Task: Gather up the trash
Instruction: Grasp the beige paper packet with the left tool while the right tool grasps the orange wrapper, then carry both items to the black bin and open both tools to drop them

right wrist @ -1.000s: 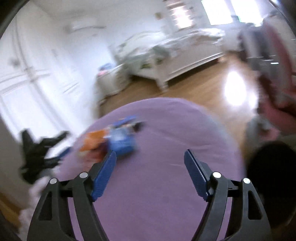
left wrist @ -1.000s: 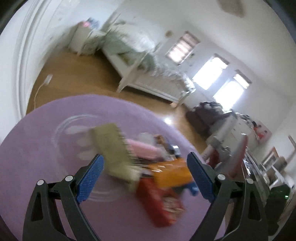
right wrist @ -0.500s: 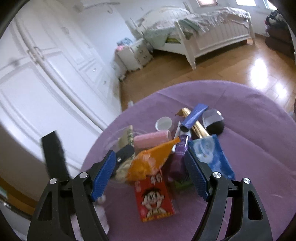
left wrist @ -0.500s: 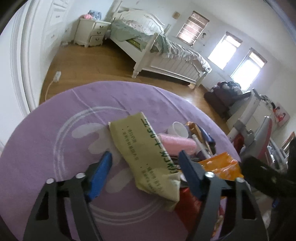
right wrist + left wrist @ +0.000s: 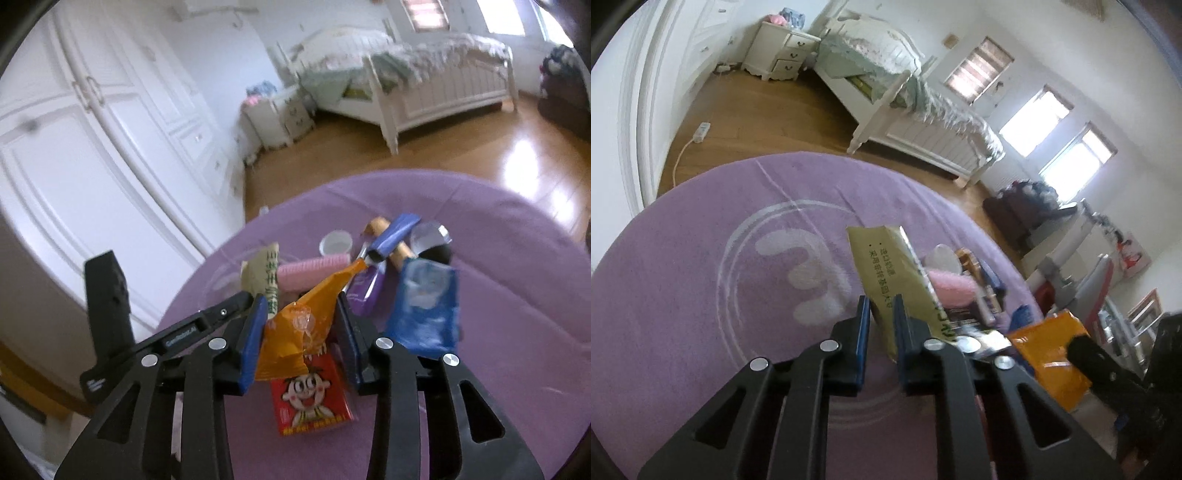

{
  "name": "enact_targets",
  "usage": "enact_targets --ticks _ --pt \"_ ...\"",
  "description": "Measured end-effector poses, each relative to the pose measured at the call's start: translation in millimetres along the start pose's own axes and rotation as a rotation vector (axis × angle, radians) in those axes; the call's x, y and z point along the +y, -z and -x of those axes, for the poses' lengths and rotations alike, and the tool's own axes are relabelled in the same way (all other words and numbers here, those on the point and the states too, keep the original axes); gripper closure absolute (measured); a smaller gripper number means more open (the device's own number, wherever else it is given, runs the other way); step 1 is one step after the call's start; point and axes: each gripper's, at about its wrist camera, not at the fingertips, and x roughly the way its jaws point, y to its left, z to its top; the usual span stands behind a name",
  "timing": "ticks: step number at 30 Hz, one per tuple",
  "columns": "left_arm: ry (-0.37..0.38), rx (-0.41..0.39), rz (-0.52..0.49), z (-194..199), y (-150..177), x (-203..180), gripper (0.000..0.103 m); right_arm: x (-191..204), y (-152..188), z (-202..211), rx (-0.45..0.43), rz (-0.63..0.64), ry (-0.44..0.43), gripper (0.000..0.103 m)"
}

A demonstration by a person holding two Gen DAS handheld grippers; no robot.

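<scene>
The trash lies in 1 loose pile on a round purple rug (image 5: 683, 295) over a wooden floor (image 5: 757, 110) — not on any raised surface.

The left hand-held gripper (image 5: 881, 308) has just been closing, and its 2 blue pads now pinch the near end of a yellow-green packet (image 5: 886, 266) printed with dark characters; the packet stands tilted up out of the pile, its far end raised above the rug.

The right hand-held gripper (image 5: 299, 328) has also just been closing. An orange wrapper (image 5: 295, 332) sits between its blue pads and both pads press its crumpled sides, so it grips that wrapper, whose pointed tip reaches up toward the rest of the heap.

Directly below the orange wrapper lies a red carton with a cartoon face (image 5: 308, 395), flat on the rug. Behind it are a pink ribbed roll (image 5: 314, 267), a small white cup (image 5: 334, 242), a purple pouch (image 5: 365, 291), a dark-blue tube (image 5: 393, 234) and a gold tube (image 5: 380, 225) touching one another — and a blue foil packet (image 5: 424, 306) to the right, blurred.

A white bed (image 5: 424, 81) and nightstand (image 5: 783, 55) stand well beyond the rug.
</scene>
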Motion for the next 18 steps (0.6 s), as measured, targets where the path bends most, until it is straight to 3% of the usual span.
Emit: enact_targets --ticks 1,2,4,6,10,12,14,18 --pt "0.013 -0.003 0.007 2 0 -2 0.072 -2 4 12 -0.018 -0.003 0.0 0.066" --pt "0.016 -0.006 0.01 2 -1 -6 0.045 -4 6 20 -0.029 -0.007 0.0 0.066" --pt "0.005 -0.018 0.006 3 -2 -14 0.013 -10 13 33 -0.045 -0.021 -0.004 0.066" --pt "-0.002 -0.04 -0.02 3 -3 -23 0.013 -17 19 44 -0.052 -0.033 -0.003 0.066" --pt "-0.145 0.031 -0.11 -22 0 -42 0.015 -27 29 57 -0.055 -0.059 -0.004 0.066" --pt "-0.193 0.032 -0.152 -28 2 -46 0.026 -29 34 60 -0.053 -0.063 -0.005 0.066" --pt "-0.25 0.04 -0.194 -29 4 -49 0.048 -29 39 61 -0.052 -0.065 -0.008 0.066" --pt "-0.239 0.047 -0.21 -23 5 -42 0.054 -29 45 58 -0.047 -0.073 -0.024 0.066"
